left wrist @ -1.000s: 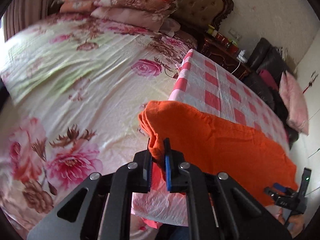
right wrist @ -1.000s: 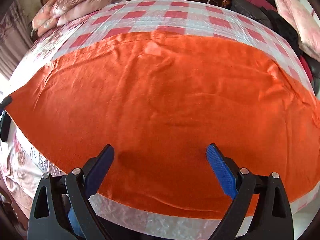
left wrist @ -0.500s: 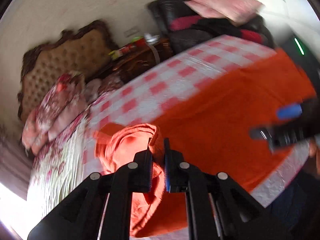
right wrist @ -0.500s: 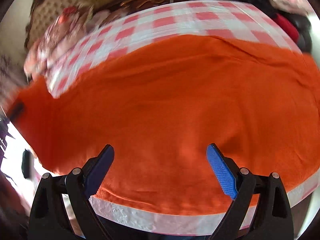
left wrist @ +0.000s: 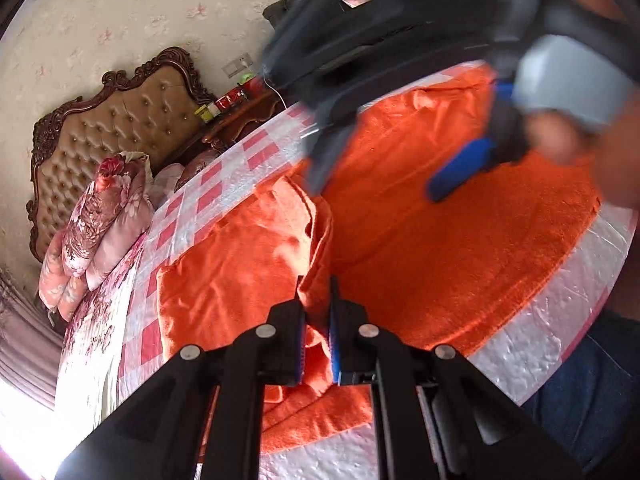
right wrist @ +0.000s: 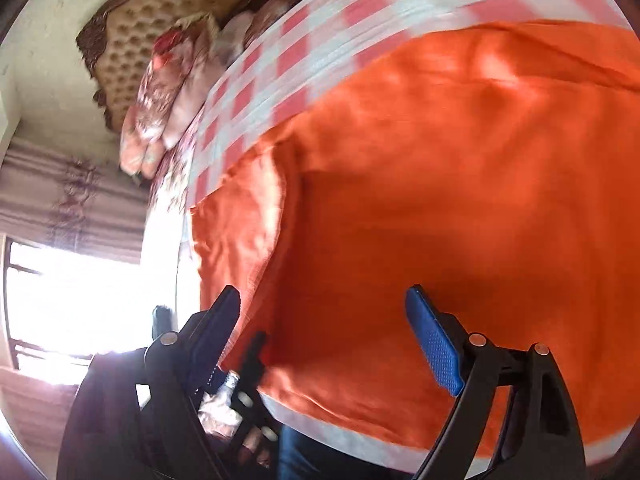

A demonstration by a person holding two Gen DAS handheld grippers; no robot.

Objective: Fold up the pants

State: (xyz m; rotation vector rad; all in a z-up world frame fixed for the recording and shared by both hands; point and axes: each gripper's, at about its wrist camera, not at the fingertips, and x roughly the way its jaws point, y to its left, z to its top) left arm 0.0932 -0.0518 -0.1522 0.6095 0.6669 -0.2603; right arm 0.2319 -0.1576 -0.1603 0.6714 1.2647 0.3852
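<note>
The orange pants (left wrist: 460, 248) lie spread on a table with a red and white checked cloth (left wrist: 208, 196), and they cover most of the near part of it. The left part of the pants is folded over toward the middle, making a thick flap.

The left gripper (left wrist: 316, 300) is pinched nearly closed on an edge of that flap, and orange cloth sits between its pads.

The right gripper (right wrist: 324, 308) hangs just above the middle of the pants. Its jaws are wide apart and closing. No cloth is pinched between them. In the left wrist view it looks blurry at the top right, with a hand (left wrist: 568, 136) holding it.

Far on the left is a bed with flowered pillows (left wrist: 100, 208) and a brown padded headboard (left wrist: 116, 128).
</note>
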